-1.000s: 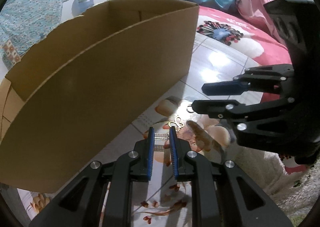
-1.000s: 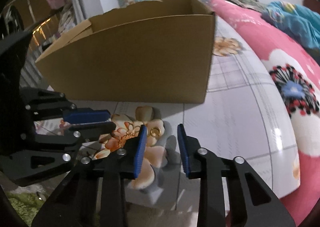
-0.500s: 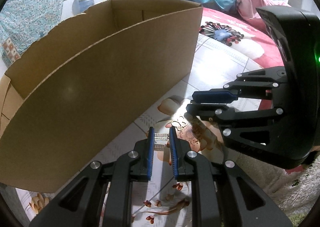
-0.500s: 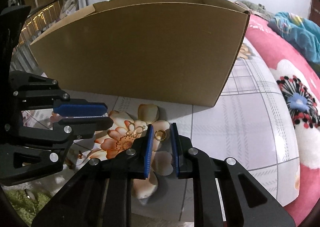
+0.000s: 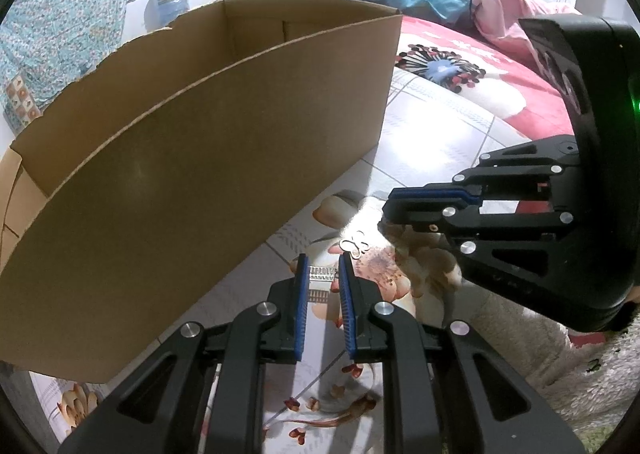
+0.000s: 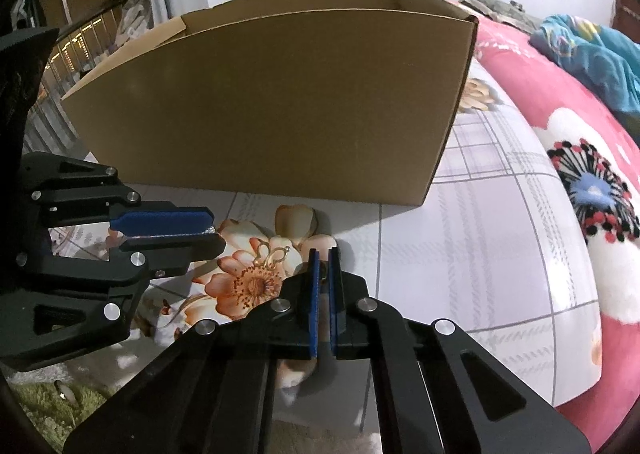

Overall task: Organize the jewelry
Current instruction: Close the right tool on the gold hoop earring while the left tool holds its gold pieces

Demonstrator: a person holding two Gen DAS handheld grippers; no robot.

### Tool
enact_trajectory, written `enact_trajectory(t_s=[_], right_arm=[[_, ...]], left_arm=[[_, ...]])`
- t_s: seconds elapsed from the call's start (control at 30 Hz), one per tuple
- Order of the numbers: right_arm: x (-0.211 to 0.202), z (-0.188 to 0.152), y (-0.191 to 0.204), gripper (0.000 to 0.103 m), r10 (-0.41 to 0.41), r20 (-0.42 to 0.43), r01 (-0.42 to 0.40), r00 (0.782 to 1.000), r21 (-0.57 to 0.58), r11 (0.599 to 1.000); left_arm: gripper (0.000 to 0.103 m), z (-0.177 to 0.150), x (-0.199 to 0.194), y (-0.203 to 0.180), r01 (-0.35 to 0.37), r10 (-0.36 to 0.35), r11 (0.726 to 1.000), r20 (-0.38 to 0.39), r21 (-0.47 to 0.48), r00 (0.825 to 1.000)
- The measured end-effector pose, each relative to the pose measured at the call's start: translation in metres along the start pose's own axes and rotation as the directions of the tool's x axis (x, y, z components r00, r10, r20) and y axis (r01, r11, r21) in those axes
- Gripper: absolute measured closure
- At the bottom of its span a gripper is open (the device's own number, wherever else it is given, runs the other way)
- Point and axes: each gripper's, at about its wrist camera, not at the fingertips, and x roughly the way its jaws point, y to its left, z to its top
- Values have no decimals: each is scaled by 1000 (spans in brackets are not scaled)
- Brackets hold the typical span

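**A:** You're working on a glossy floral tablecloth [image 6: 472, 254], bed with the pink quilt [image 6: 560, 102] along the right of the frame. The big cardboard box [image 6: 272, 110] fills the upper middle of both views, and its wall stands tall right behind your pick spot. If you lift at a shallow angle you could clip that rim.

**B:** And the grippers?

**A:** Your right gripper [image 6: 324, 266] has just been closing, and its jaws are now pinched nearly flat on the small gold ring [image 6: 325, 272], low center of its view. Thin ring, slick cloth, so it could squirt out sideways or ride only on the pad tips and drop on the way up.

**B:** Left one?

**A:** Your left gripper [image 5: 323, 274] has a narrow gap showing, with something silvery and ribbed in it. I can't tell if it's gripped. The gold butterfly piece [image 5: 354, 248] lies loose just beyond its tips, so you could easily nudge it away.
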Motion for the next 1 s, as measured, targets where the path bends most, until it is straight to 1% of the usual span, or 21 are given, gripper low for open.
enact_trajectory(t_s=[0.07,0.23,0.43,0.53,0.6,0.83,0.87,0.9,1.0], right_arm=[[-3,-2,2,99,10,5,-10,1000,2,1000],[-3,-1,11,91,2,12,-2,1000,-18,1000],[7,-2,14,91,-21,-21,20,1000,-45,999],[11,4,23,91,-38,-24,36,999,-61,998],[10,4,23,94,-36,-27,35,999,-56,998],[9,4,21,95,-28,-27,26,999,-43,999],[9,5,21,96,-27,-24,26,999,-41,999],[8,6,22,102,-24,-23,23,999,-39,999],[8,5,22,102,-27,-26,26,999,-38,999]], left_arm=[[89,0,-1,-1,-1,1,1000,1,2,1000],[89,0,-4,-3,-2,2,1000,7,4,1000],[89,0,-3,-2,-2,2,1000,6,1,1000],[89,1,-2,-1,-2,2,1000,5,-1,1000],[89,0,-2,0,0,0,1000,7,-2,1000],[89,-1,-3,1,2,-2,1000,10,-4,1000],[89,-1,-3,1,2,-1,1000,11,-4,1000],[89,-1,-3,1,2,-2,1000,12,-4,1000],[89,-1,-4,2,3,-3,1000,16,-4,1000]])
